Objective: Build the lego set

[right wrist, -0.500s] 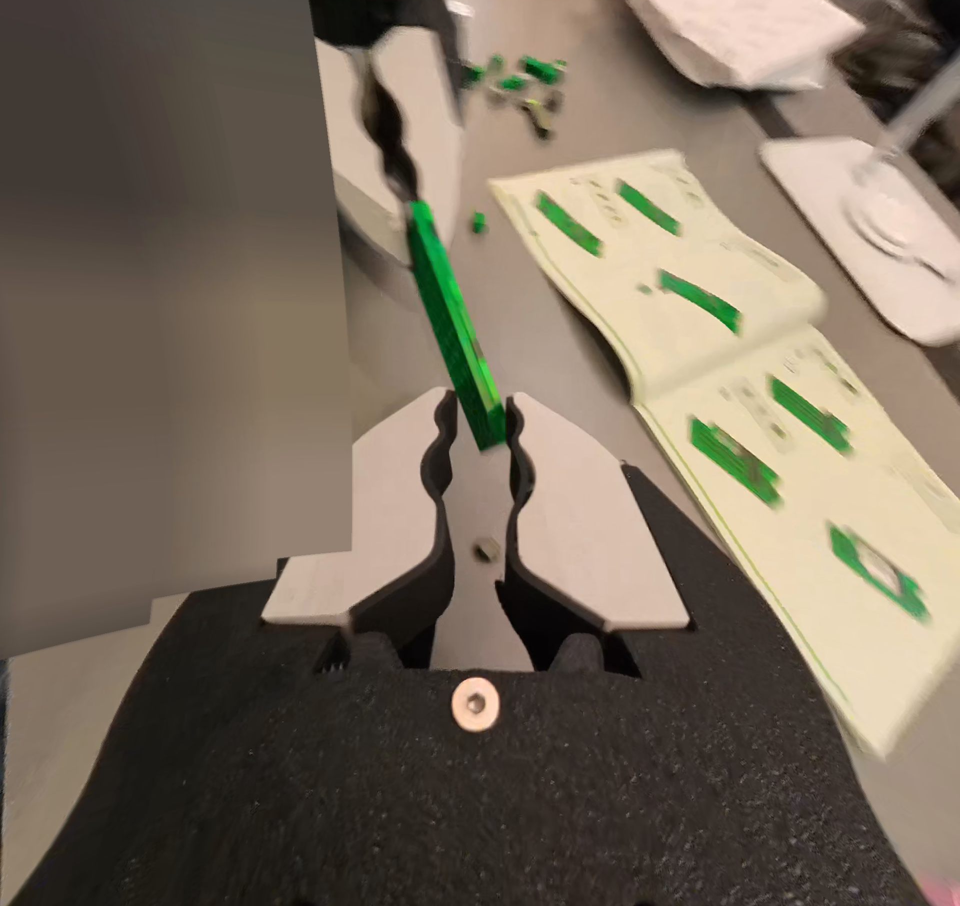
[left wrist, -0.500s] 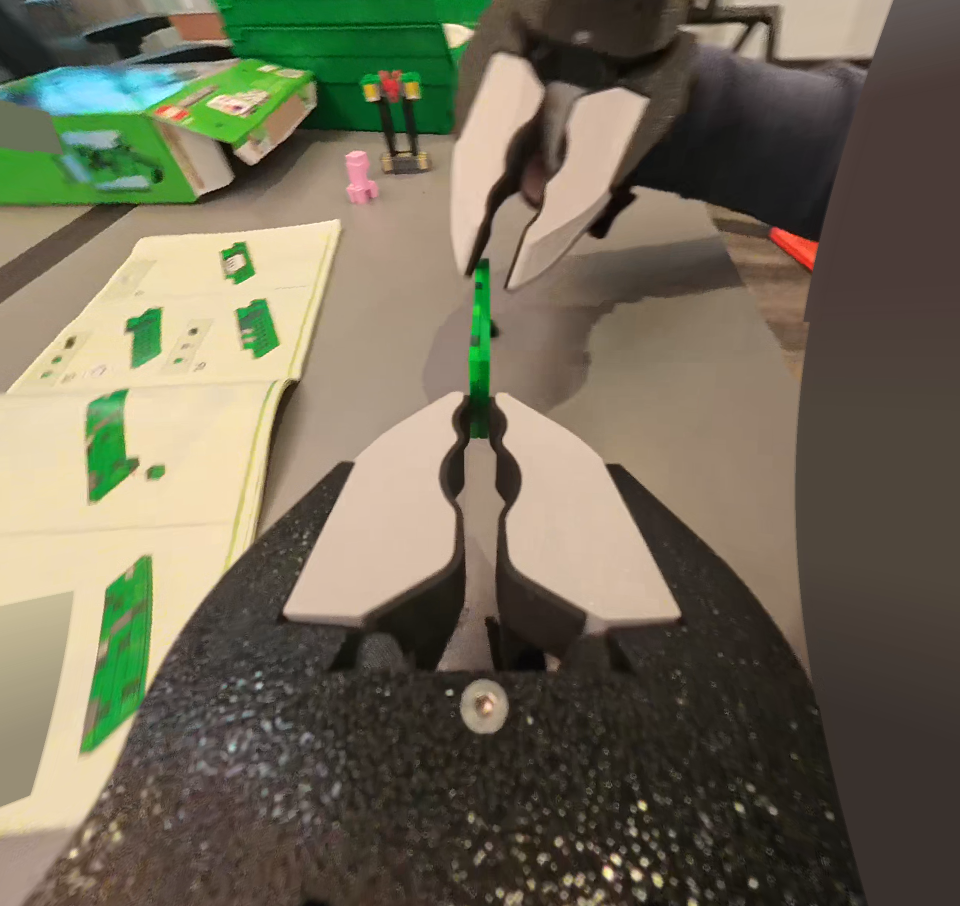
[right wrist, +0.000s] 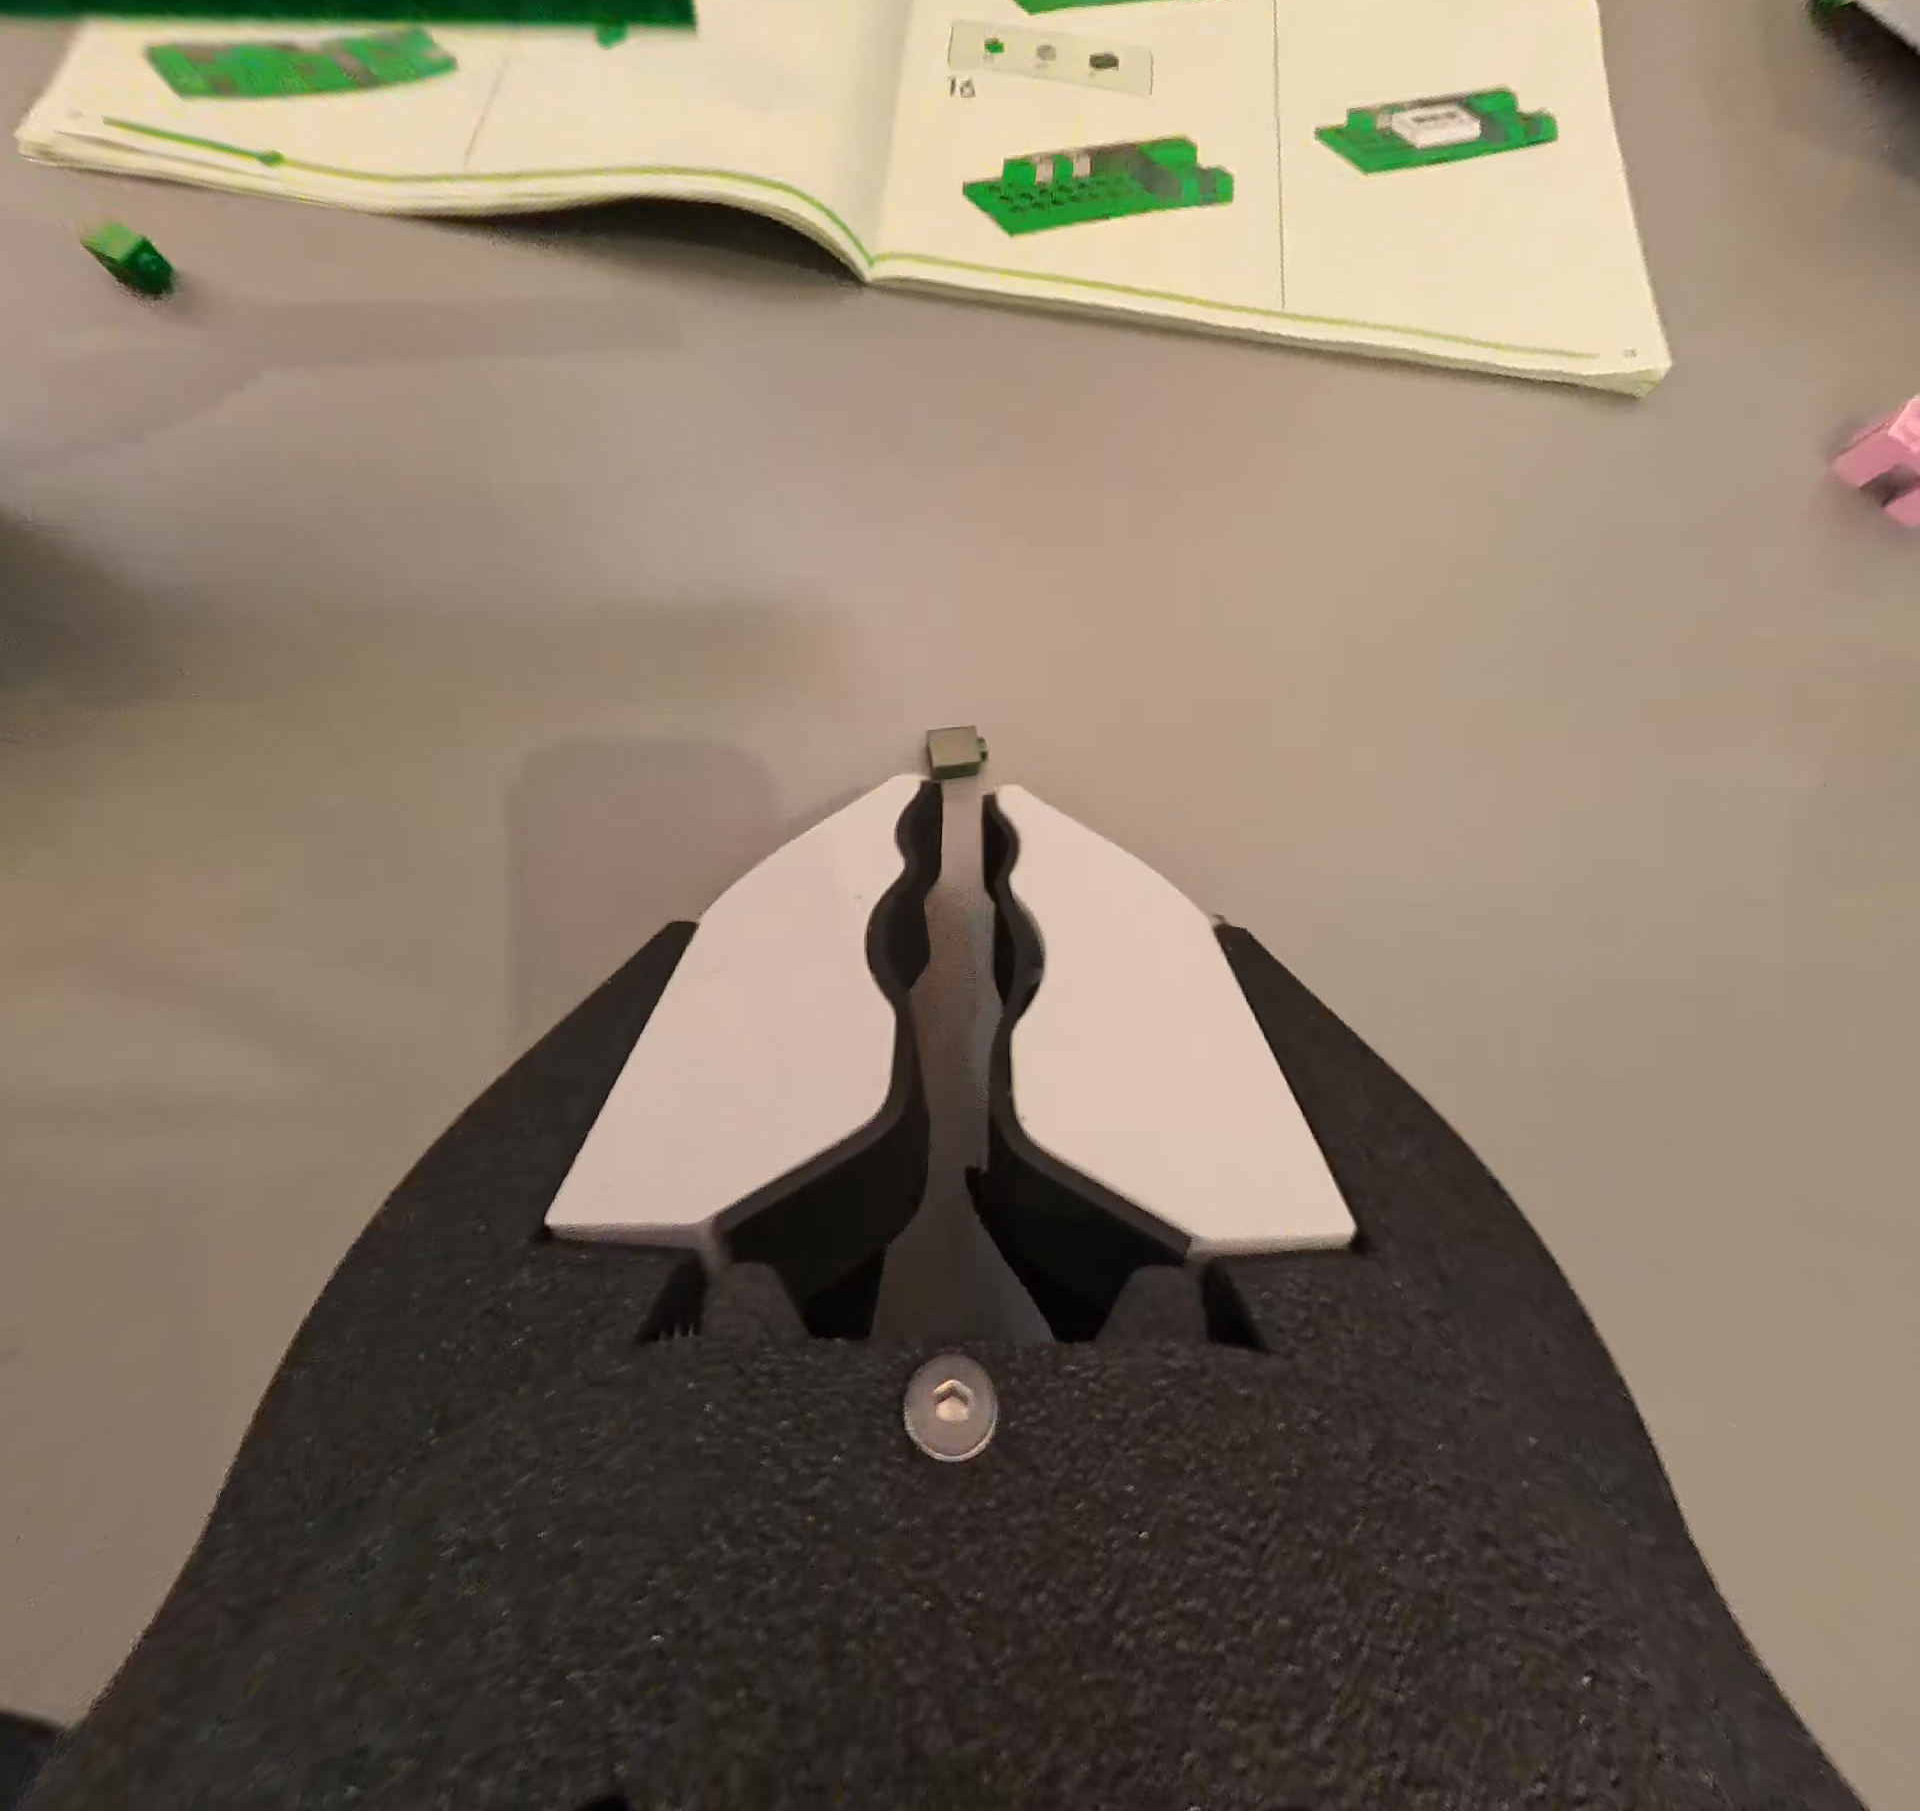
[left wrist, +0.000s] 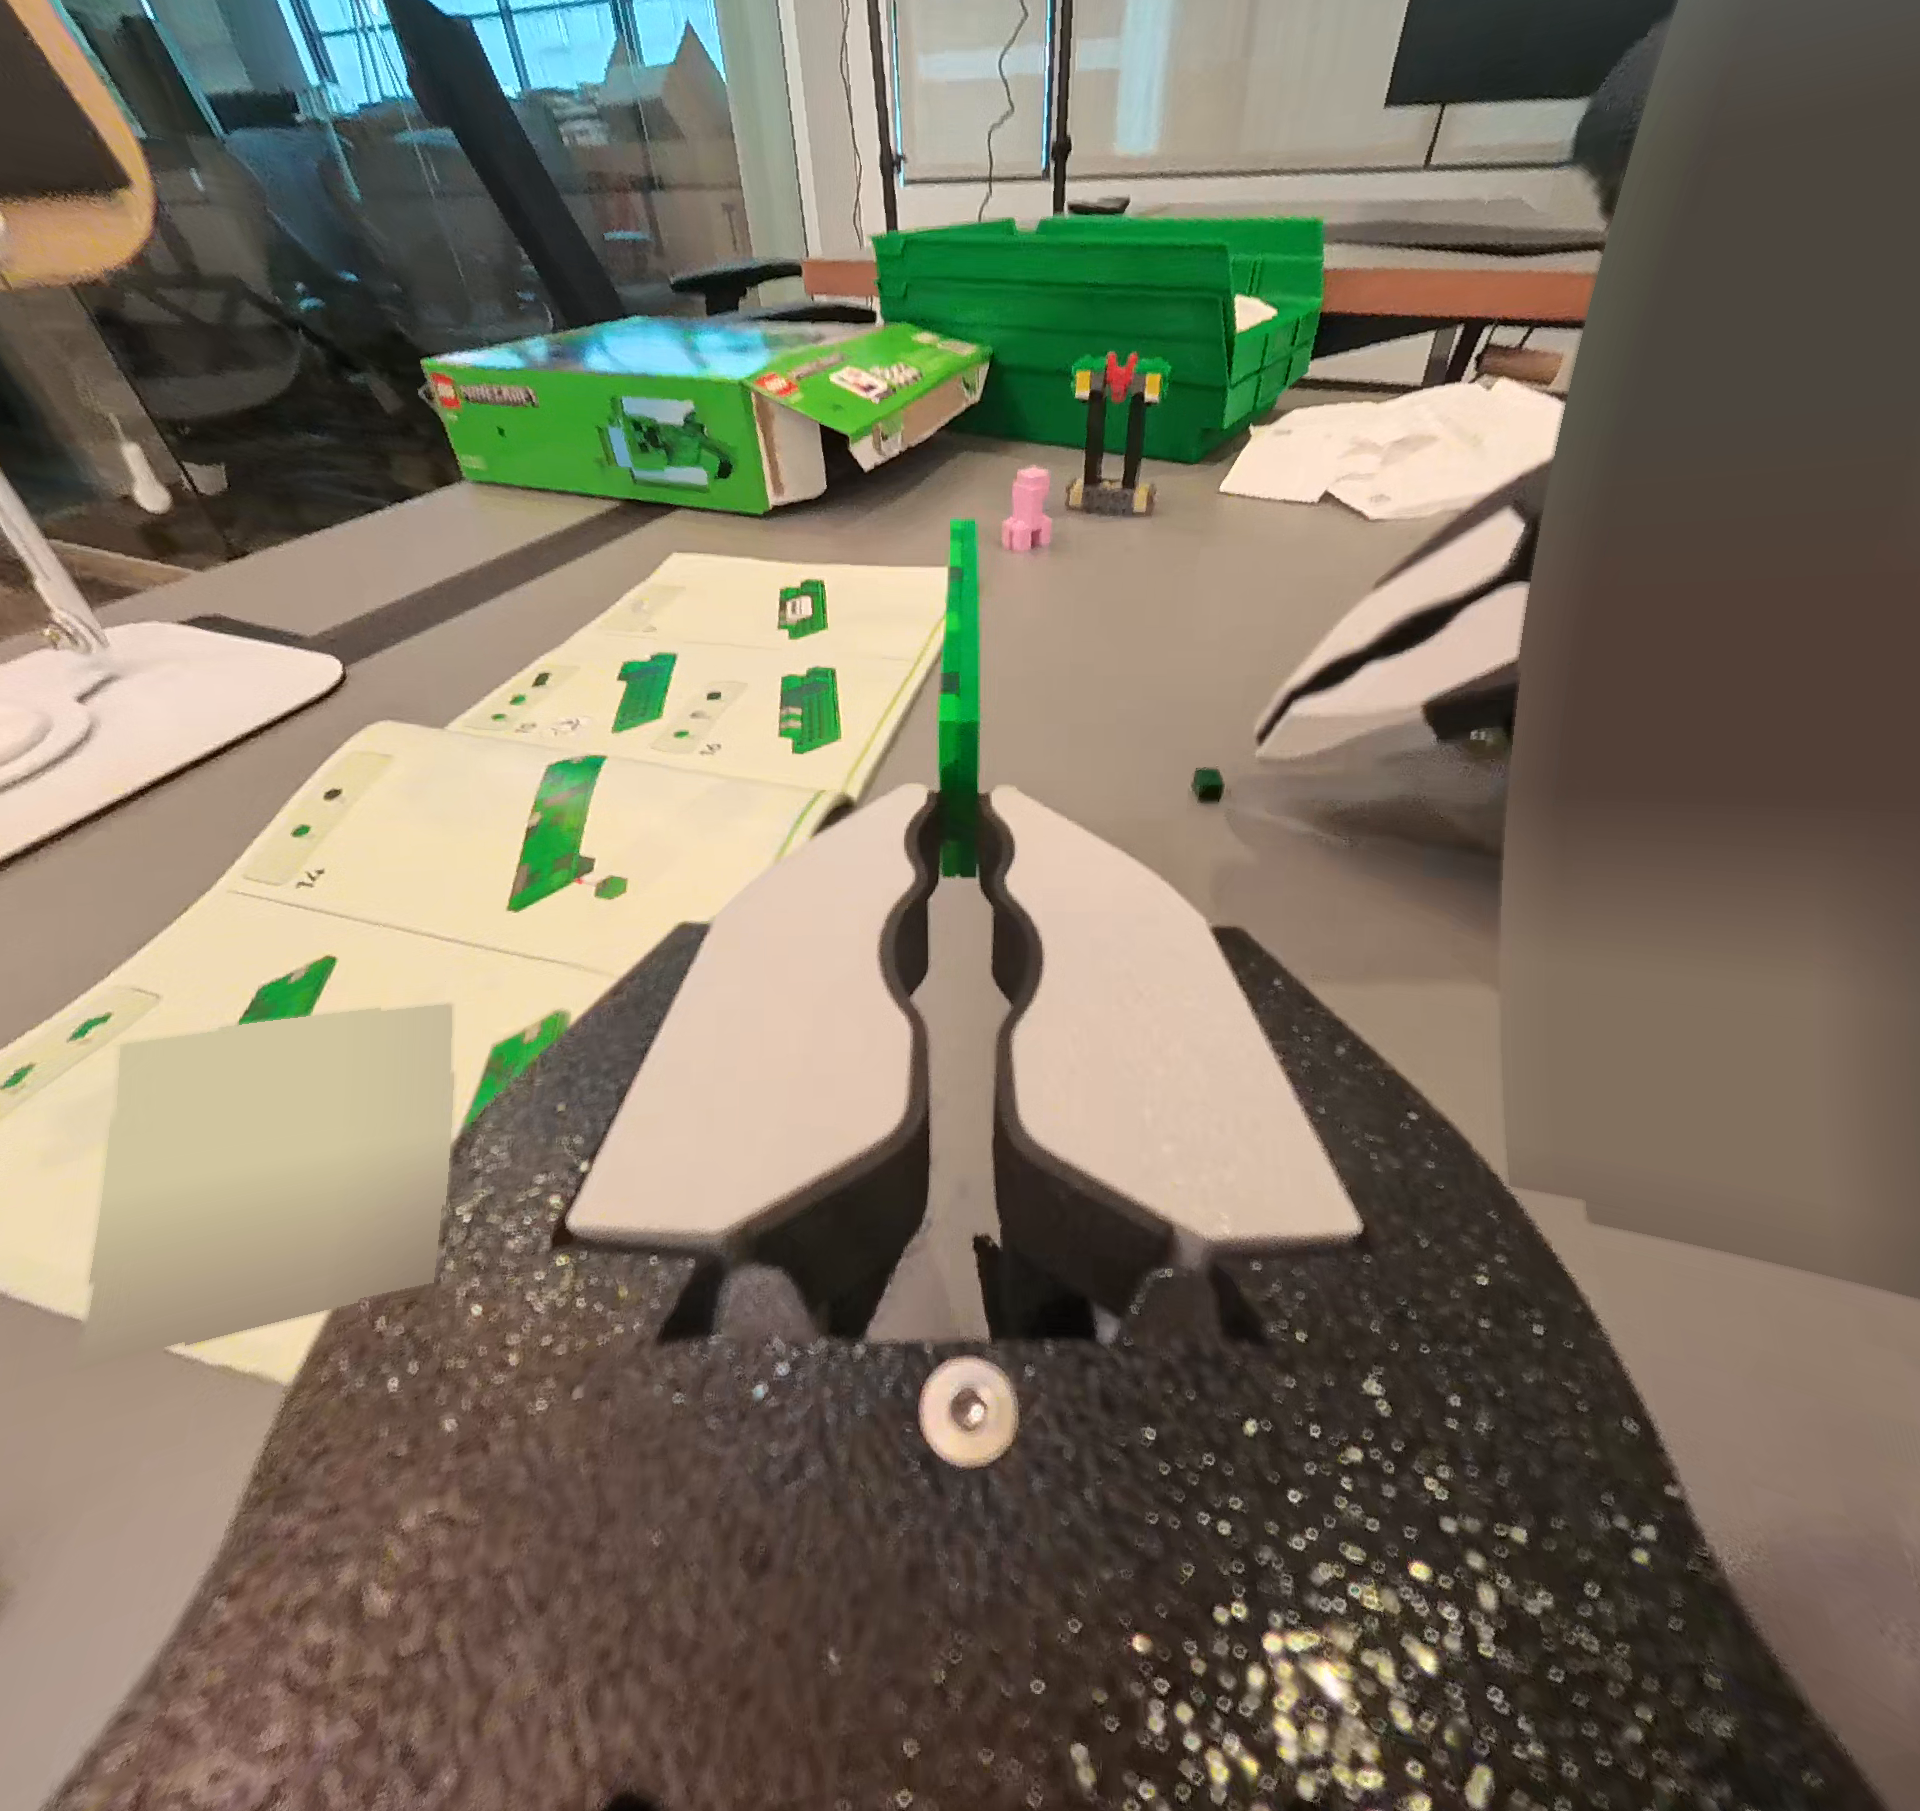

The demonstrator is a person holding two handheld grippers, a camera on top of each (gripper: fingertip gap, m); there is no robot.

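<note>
The left gripper (left wrist: pixel 961 805) has its jaws closed on the bottom end of a thin green plate (left wrist: pixel 958 691). The plate stands straight up on its edge, above the gray tabletop (left wrist: pixel 1143 639). I think it is held up like that so new bricks can be pushed onto it.

The right gripper (right wrist: pixel 958 793) is low over a bare part of the tabletop. Its jaws are almost closed, and a tiny dark green brick (right wrist: pixel 956 755) sits right at the tips. The tips seem to pinch it, but I cannot tell for sure. It looks like the next brick for the plate.

The open instruction book (left wrist: pixel 665 722) lies flat to the left of the plate, so the steps are easy to read. Another tiny green brick (right wrist: pixel 130 255) lies loose near the front edge of the book. A pink toy pig (left wrist: pixel 1029 509) and a small black stand (left wrist: pixel 1117 442) wait farther back, in front of the green box (left wrist: pixel 665 431) and the green bins (left wrist: pixel 1101 327).

Half a second ago both grippers held the plate, one at each end. Now the right one has let go and dropped down to the tiny brick. The left one has tipped up, so the far room shows.
</note>
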